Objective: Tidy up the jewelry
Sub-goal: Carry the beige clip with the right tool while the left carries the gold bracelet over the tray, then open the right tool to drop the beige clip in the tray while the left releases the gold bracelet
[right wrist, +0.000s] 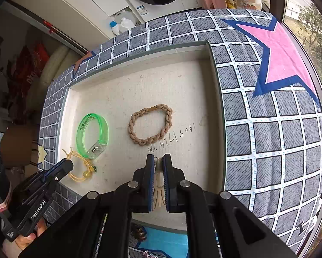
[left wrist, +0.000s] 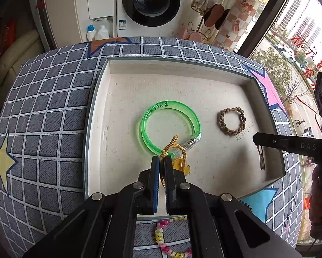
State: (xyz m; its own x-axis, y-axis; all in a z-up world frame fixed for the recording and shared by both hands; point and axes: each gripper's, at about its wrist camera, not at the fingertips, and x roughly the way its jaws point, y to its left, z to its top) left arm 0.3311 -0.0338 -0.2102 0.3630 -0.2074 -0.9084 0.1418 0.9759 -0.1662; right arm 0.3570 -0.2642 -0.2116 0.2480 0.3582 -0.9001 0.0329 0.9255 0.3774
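A white tray [left wrist: 100, 99] with a grey rim lies on the checked cloth. In it are a clear green bangle [left wrist: 171, 126] and a tan braided bracelet [left wrist: 231, 121]. My left gripper [left wrist: 162, 159] is shut on a yellow cord bracelet [left wrist: 165, 152], whose beads hang just over the tray floor beside the bangle. From the right, my right gripper [left wrist: 255, 139] holds a thin hair clip [left wrist: 261, 159] over the tray. In the right wrist view, the right gripper [right wrist: 159, 158] is shut on this beige clip [right wrist: 159, 185], just below the braided bracelet [right wrist: 150, 124]. The left gripper [right wrist: 67, 164] carries the cord bracelet [right wrist: 81, 169] near the bangle [right wrist: 93, 135].
A pink and yellow beaded bracelet [left wrist: 161, 236] lies on the checked cloth [left wrist: 42, 129] in front of the tray. A washing machine [left wrist: 151, 2] and bottles [left wrist: 96, 32] stand beyond the table. A window [left wrist: 300, 43] is at the right. Handwriting [right wrist: 171, 137] marks the tray floor.
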